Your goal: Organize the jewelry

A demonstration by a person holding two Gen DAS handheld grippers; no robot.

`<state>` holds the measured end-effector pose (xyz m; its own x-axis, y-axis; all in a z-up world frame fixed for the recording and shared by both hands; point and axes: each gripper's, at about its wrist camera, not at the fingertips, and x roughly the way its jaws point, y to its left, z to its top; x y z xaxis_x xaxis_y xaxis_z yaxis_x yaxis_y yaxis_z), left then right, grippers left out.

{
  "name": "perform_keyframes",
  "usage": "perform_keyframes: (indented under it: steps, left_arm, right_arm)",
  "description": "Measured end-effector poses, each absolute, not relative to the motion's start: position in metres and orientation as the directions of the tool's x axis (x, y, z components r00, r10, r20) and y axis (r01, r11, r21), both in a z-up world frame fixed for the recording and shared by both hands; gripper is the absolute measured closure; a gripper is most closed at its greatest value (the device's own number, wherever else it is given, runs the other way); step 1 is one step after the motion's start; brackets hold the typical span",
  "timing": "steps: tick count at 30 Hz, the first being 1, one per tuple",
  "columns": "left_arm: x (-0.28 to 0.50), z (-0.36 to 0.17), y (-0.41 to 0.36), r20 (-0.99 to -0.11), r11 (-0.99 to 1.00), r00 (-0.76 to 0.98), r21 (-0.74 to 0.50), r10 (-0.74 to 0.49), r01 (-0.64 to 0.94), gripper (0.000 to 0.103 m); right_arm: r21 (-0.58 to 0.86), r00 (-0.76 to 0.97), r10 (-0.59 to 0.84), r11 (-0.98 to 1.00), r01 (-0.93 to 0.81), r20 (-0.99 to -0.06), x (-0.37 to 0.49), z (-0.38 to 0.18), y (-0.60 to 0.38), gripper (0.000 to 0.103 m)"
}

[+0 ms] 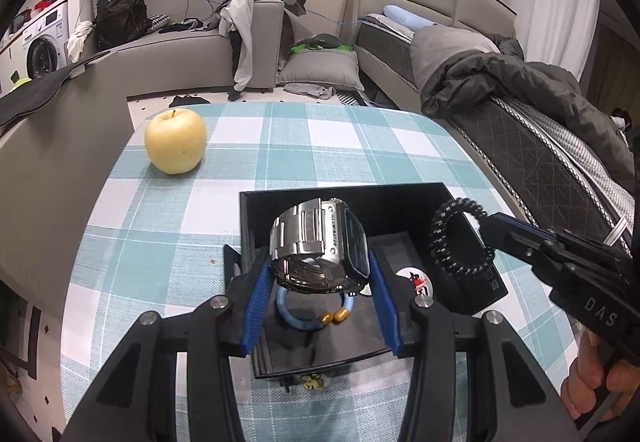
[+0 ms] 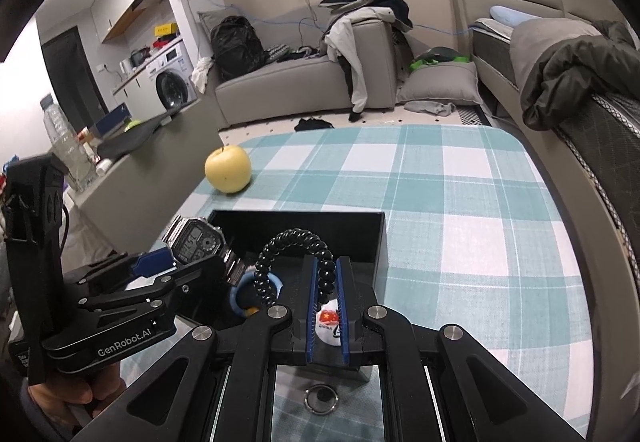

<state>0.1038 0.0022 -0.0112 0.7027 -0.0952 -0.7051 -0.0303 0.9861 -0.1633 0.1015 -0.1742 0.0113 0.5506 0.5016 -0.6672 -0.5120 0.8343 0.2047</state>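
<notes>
My left gripper (image 1: 318,274) is shut on a silver metal watch (image 1: 316,246) and holds it above the open black box (image 1: 360,194). The watch also shows in the right wrist view (image 2: 198,242). My right gripper (image 2: 326,274) is shut on a black coiled bracelet (image 2: 296,242) and holds it over the box (image 2: 376,238); the bracelet shows at the right in the left wrist view (image 1: 460,238). A light blue bracelet with gold beads (image 1: 312,316) and a round badge (image 1: 416,280) lie inside the box.
A yellow apple (image 1: 176,140) sits on the checked tablecloth (image 1: 320,146) at the far left. A ring (image 2: 320,398) lies on the cloth below my right gripper. A sofa, a bed and a low counter surround the table.
</notes>
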Motion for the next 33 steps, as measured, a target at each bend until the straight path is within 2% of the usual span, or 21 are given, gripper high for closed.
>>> perform_keyframes:
  steps: [12, 33]
  left_arm:
    - [0.104, -0.019, -0.004, -0.728, 0.989, 0.680, -0.145, -0.092, -0.021, 0.062]
    - [0.109, -0.026, -0.012, -0.742, 0.991, 0.663, -0.134, -0.099, -0.002, 0.062]
  right_arm:
    - [0.121, 0.528, 0.458, 0.826, -0.551, -0.715, 0.093, -0.003, -0.157, 0.095]
    - [0.090, 0.516, 0.421, 0.832, -0.548, -0.747, 0.104, -0.015, -0.142, 0.095]
